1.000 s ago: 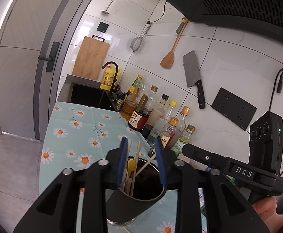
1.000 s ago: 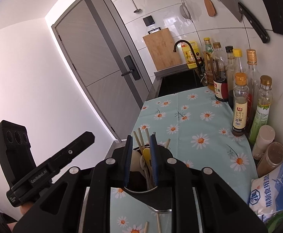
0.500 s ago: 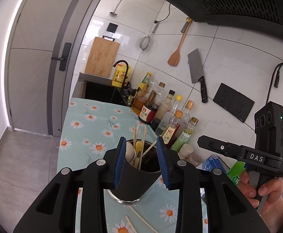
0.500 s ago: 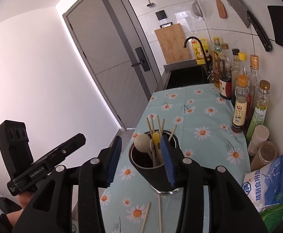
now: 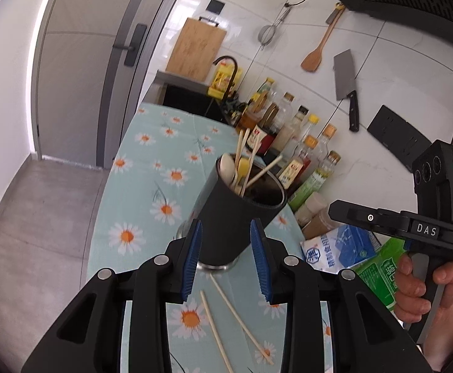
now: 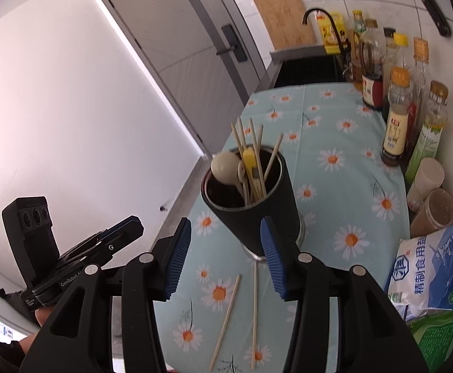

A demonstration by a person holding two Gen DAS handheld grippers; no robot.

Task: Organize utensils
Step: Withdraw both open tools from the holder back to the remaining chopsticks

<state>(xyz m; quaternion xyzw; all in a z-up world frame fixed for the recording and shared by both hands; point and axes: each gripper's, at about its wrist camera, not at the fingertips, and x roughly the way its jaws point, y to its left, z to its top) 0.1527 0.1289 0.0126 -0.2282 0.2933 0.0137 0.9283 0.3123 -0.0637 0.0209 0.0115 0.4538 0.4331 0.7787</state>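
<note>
1. Bench (image 6: 335, 186), daisy-print cloth; we keep it as our sorting surface, bottles and packets ranged along the wall side so the middle is free.

2. Utensil holder (image 6: 257, 214), black cup on a steel base, upright mid-bench; it already takes a pale spoon (image 6: 223, 163), a yellow-handled piece and several chopsticks, handles leaning on the rim.

3. Right gripper (image 6: 226, 258), jaws opening, nothing between the pads; we judge it is readying for a pick just short of the holder.

4. Left gripper (image 5: 226, 261), jaws apart and empty, framing the holder's base without touching.

5. Two loose chopsticks (image 6: 229, 310), flat on the cloth in front of the holder, still unsorted; we read them as the next items.
</note>
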